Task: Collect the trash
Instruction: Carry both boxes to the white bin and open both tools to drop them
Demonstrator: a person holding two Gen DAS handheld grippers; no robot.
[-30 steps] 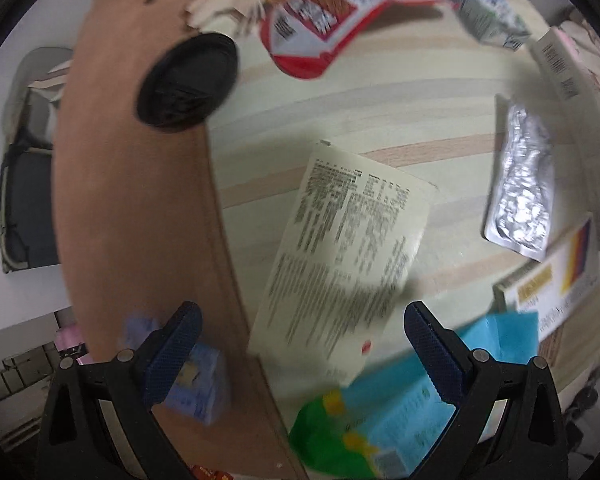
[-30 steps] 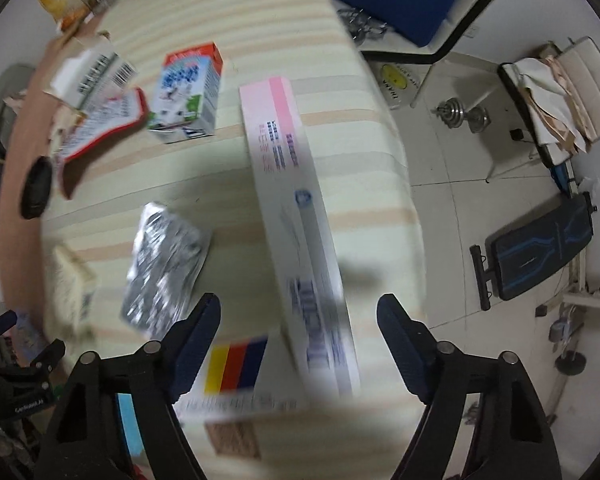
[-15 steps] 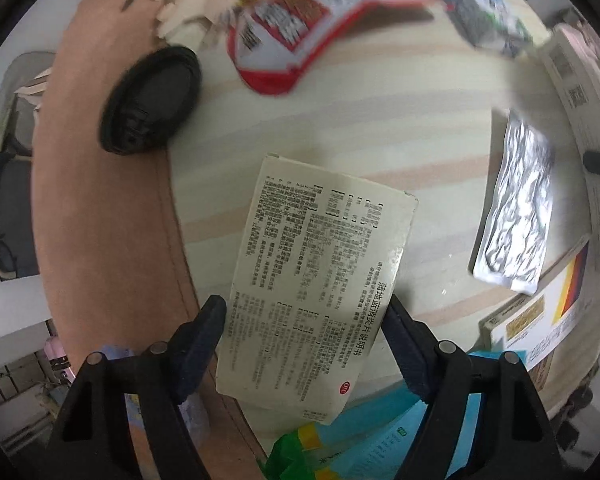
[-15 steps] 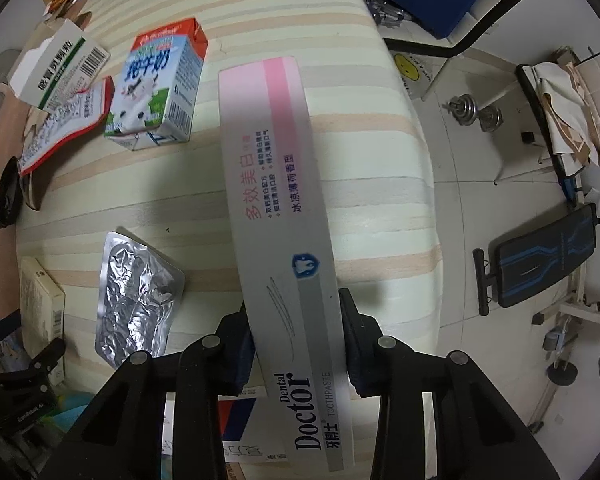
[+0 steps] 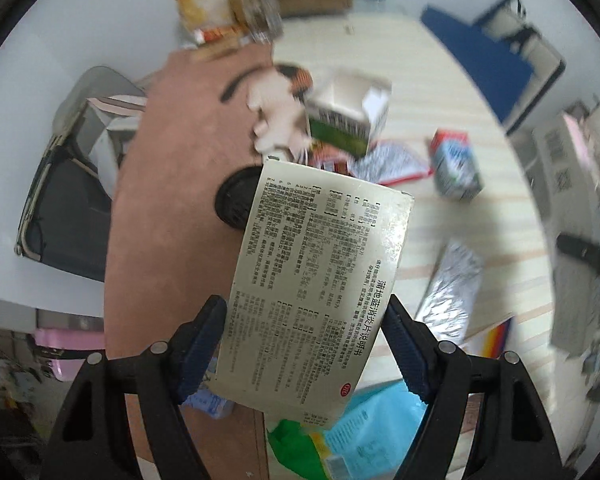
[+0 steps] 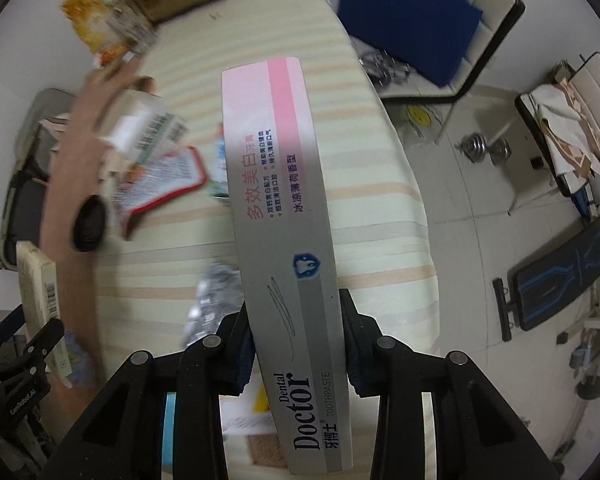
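Observation:
My left gripper [image 5: 306,336] is shut on a cream medicine box [image 5: 320,280] printed with black text and holds it lifted above the table; the box also shows in the right wrist view [image 6: 40,292]. My right gripper [image 6: 298,336] is shut on a long pink and grey toothpaste box [image 6: 284,216], also raised off the striped table [image 6: 364,208]. Other trash lies below: a silver blister pack [image 5: 452,284], a small milk carton [image 5: 456,168], a red and white wrapper [image 5: 384,164], a green and white box [image 5: 348,120].
A black round lid [image 5: 234,200] sits on the brown table edge [image 5: 168,200]. A blue and green packet [image 5: 360,436] and a striped box [image 5: 492,336] lie near the front. A blue chair [image 6: 416,20] and a weight bench [image 6: 560,276] stand on the floor to the right.
Both grippers closed on their boxes and lifted them off the table. The views have tilted up and pulled back from the surface.

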